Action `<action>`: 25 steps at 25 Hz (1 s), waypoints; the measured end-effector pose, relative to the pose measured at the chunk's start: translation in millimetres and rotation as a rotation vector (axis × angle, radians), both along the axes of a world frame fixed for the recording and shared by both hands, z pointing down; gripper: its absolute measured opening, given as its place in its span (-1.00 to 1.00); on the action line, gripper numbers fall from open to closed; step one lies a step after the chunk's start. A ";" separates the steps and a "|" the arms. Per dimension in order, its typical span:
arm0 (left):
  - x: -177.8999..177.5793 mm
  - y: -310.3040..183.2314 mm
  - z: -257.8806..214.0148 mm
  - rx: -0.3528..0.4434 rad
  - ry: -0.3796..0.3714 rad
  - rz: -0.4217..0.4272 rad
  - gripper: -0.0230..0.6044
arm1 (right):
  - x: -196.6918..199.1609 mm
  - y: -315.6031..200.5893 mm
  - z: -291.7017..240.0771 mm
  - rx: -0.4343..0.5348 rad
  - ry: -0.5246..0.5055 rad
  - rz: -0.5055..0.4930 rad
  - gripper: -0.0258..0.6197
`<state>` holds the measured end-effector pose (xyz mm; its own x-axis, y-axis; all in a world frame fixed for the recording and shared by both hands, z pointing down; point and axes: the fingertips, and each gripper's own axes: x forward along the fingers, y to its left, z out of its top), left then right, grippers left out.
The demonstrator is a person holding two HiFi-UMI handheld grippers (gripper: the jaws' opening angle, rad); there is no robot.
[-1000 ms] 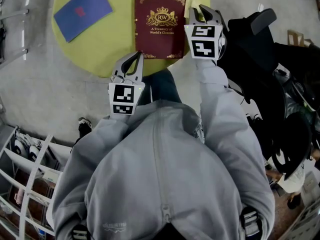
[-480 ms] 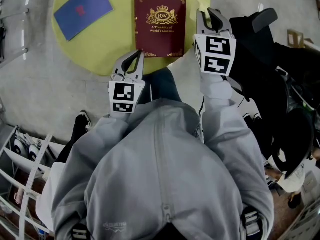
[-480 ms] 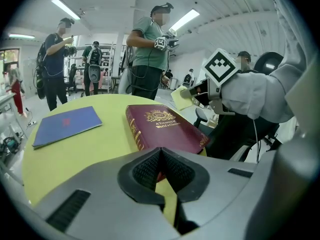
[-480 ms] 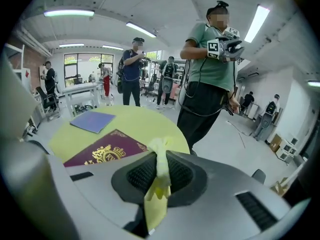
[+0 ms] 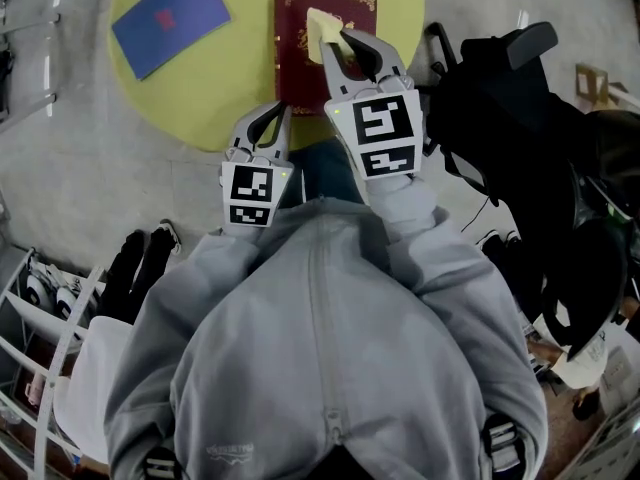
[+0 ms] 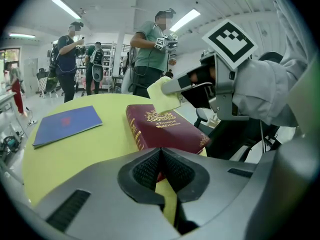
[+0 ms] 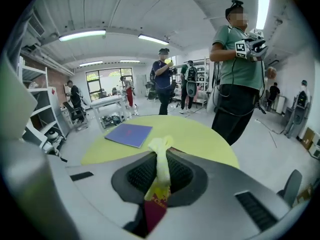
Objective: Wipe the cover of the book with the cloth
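We hold the cloth (image 6: 162, 95) in our right hand-held gripper (image 5: 345, 40), whose jaws pinch one end of it. The free end hangs over the far part of the book (image 5: 298, 68). Its lower edge is at the cover or just above it, and we cannot tell whether it touches.

The book lies flat and closed, cover up, near the close edge of the round yellow tabletop (image 5: 200, 98). Our left hand-held gripper (image 5: 272, 113) sits just beside the book's near edge with its jaws pressed together on nothing.

We judge the cloth to be light, soft and limp. It will fold wherever it is pushed, so the grip belongs at one end, with a loose flap left to drag flat. The book looks like a stiff hardback, fairly heavy, with a smooth cover. We think it could slide on the tabletop under a firm stroke. If so, it is best steadied at the near edge or spine rather than on the face to be wiped.

We count one book, one cloth, one blue booklet (image 5: 170, 20) lying well apart to the left, and two hand-held grippers.
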<state>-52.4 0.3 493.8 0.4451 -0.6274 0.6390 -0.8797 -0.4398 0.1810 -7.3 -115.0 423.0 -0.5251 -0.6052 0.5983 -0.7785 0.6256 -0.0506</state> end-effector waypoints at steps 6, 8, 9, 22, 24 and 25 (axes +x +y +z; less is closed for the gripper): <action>0.7 -0.1 -0.6 -0.002 0.003 -0.004 -0.87 | -36.6 12.4 8.8 -0.063 -0.066 -0.058 -0.74; 0.2 -0.3 -0.5 -0.003 0.006 -0.005 -0.87 | -44.3 13.4 15.1 -0.087 -0.079 -0.062 -0.74; -0.1 -0.3 -0.5 -0.003 0.008 -0.006 -0.87 | -47.5 13.7 18.8 -0.101 -0.084 -0.063 -0.74; -0.9 -0.9 -2.1 -0.005 0.016 0.000 -0.87 | -54.7 18.2 60.1 -0.173 0.013 -0.074 -0.74; -1.1 -1.0 -2.2 -0.005 0.016 0.000 -0.87 | -53.9 17.8 61.4 -0.163 0.031 -0.081 -0.74; -1.2 -1.1 -1.9 -0.004 0.015 0.001 -0.87 | -53.6 17.5 62.0 -0.158 0.038 -0.085 -0.74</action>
<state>-53.6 -0.8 491.9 0.4547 -0.6245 0.6350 -0.8767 -0.4395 0.1956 -60.9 -97.5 484.9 -0.5458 -0.4562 0.7028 -0.7263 0.6759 -0.1252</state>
